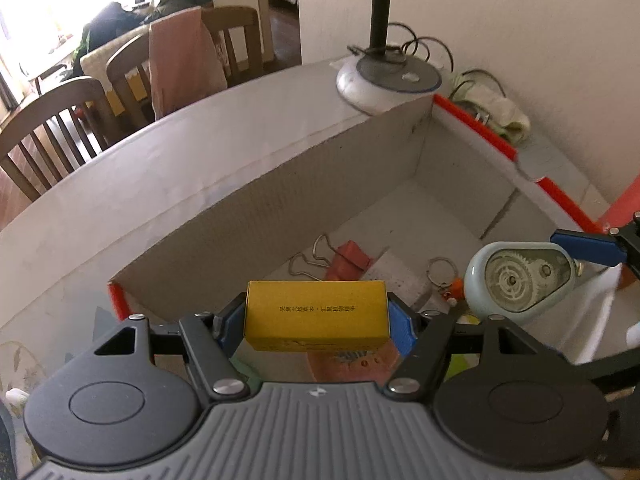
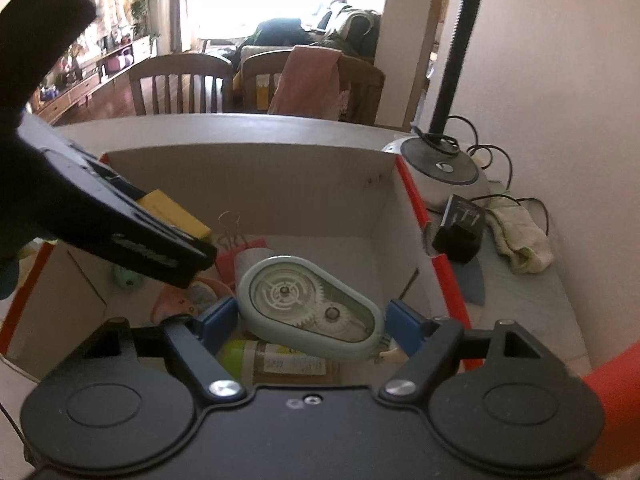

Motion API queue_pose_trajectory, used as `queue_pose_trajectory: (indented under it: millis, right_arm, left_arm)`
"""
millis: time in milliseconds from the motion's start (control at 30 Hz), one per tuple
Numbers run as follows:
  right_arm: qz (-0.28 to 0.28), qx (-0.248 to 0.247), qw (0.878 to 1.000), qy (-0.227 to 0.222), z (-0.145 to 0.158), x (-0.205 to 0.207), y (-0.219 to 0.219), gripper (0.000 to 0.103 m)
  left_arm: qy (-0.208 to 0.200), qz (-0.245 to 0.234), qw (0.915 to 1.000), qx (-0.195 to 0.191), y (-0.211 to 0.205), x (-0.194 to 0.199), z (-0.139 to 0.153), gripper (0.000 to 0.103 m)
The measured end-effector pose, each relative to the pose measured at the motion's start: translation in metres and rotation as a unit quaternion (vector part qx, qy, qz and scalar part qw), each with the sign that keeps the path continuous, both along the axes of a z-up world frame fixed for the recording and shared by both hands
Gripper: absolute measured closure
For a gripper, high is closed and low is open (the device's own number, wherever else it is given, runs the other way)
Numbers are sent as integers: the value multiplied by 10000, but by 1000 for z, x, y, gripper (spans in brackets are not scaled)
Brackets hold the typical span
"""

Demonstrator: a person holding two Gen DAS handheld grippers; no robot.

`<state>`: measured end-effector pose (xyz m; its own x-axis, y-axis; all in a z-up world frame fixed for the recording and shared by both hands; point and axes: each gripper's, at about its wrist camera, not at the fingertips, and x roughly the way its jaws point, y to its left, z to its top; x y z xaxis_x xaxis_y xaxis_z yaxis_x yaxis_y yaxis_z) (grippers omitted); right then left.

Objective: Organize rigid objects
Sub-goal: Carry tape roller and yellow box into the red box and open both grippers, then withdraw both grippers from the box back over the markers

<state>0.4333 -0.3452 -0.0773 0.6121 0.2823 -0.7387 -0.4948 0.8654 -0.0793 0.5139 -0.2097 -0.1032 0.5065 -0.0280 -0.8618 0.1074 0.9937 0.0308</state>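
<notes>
My left gripper (image 1: 316,322) is shut on a small yellow box (image 1: 317,314) and holds it over the open cardboard box (image 1: 256,208). My right gripper (image 2: 308,320) holds a pale green correction-tape dispenser (image 2: 310,308) between its blue pads over the same cardboard box (image 2: 248,176). The dispenser (image 1: 520,278) also shows at the right of the left wrist view, the yellow box (image 2: 176,212) at the left of the right wrist view. On the box floor lie a red binder clip (image 1: 348,258), a key ring (image 1: 442,270) and other small items.
A desk lamp base (image 1: 386,76) (image 2: 440,168) stands behind the box's far corner by the wall. A black charger (image 2: 460,228) and a crumpled cloth (image 2: 520,236) lie right of the box. Wooden chairs (image 2: 180,84) stand beyond the table edge.
</notes>
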Motion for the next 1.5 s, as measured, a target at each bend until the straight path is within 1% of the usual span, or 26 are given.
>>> queue_pose_trajectory:
  millis: [167, 267, 333, 400, 733, 967, 1067, 1167, 1267, 1500]
  right_arm:
    - [96, -136, 9998, 104, -10, 6, 4, 22]
    - [138, -170, 9997, 144, -12, 9, 5, 22]
    - [156, -216, 9995, 167, -14, 9, 7, 22]
    - [172, -230, 9994, 207, -16, 11, 7, 22]
    - [207, -293, 9985, 405, -28, 14, 9, 22]
    - [155, -319, 9986, 394, -27, 13, 9, 22]
    - [126, -322, 9988, 347, -24, 10, 9, 20]
    - [97, -283, 9991, 307, -20, 6, 7, 18]
    - [69, -229, 9993, 277, -16, 3, 7, 16]
    - [-54, -43, 9998, 212, -3, -7, 0, 13]
  left_arm:
    - [174, -64, 9998, 109, -9, 12, -13, 33]
    - [321, -105, 9991, 245, -13, 18, -22, 33]
    - [414, -81, 9985, 350, -15, 22, -27, 33]
    - [540, -48, 9978, 374, -15, 27, -32, 33]
    - [660, 135, 9977, 99, -5, 35, -36, 32]
    - [677, 146, 9976, 63, -5, 34, -35, 32]
    - [635, 176, 9978, 21, -2, 31, -32, 31]
    - [554, 189, 9983, 5, 1, 26, -27, 30]
    - [472, 174, 9987, -104, 5, 19, -20, 30]
    - [197, 33, 9996, -217, 12, -2, -2, 30]
